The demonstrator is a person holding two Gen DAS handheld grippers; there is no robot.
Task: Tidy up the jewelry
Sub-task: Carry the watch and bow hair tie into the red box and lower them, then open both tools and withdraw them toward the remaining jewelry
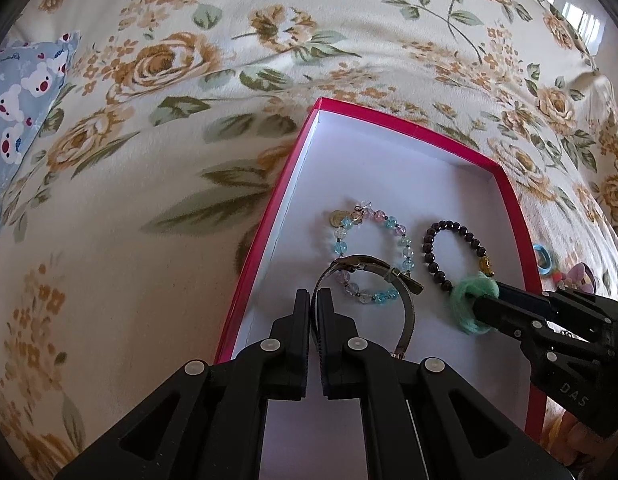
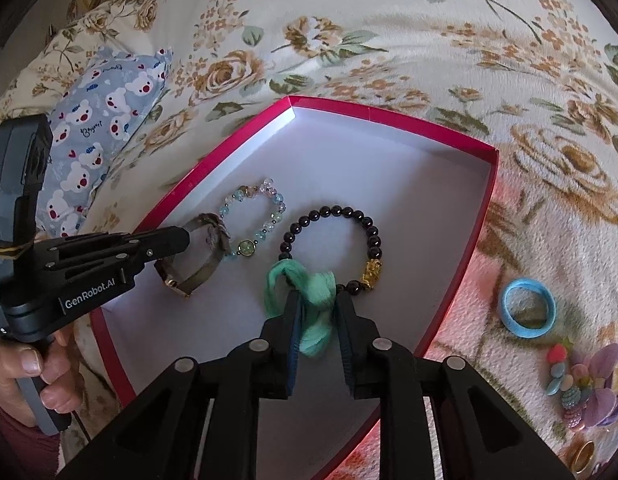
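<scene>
A red box (image 1: 517,216) (image 2: 389,112) with a white floor lies on a floral bedspread. Inside lie a pastel bead bracelet (image 1: 389,224) (image 2: 279,204) and a dark bead bracelet with a gold charm (image 1: 441,228) (image 2: 349,212). My left gripper (image 1: 313,300) (image 2: 187,236) is shut on the metal band of a wristwatch (image 1: 409,308) (image 2: 209,276), over the pastel bracelet. My right gripper (image 2: 317,304) (image 1: 475,304) is shut on a green hair scrunchie (image 2: 309,280) (image 1: 465,292), low over the dark bracelet's near edge.
Right of the box on the bedspread lie a blue hair tie (image 2: 529,308) (image 1: 543,258), a colourful hair clip (image 2: 589,384) and a gold ring (image 2: 581,456). A blue bear-print pillow (image 2: 93,128) (image 1: 17,96) lies at the far left.
</scene>
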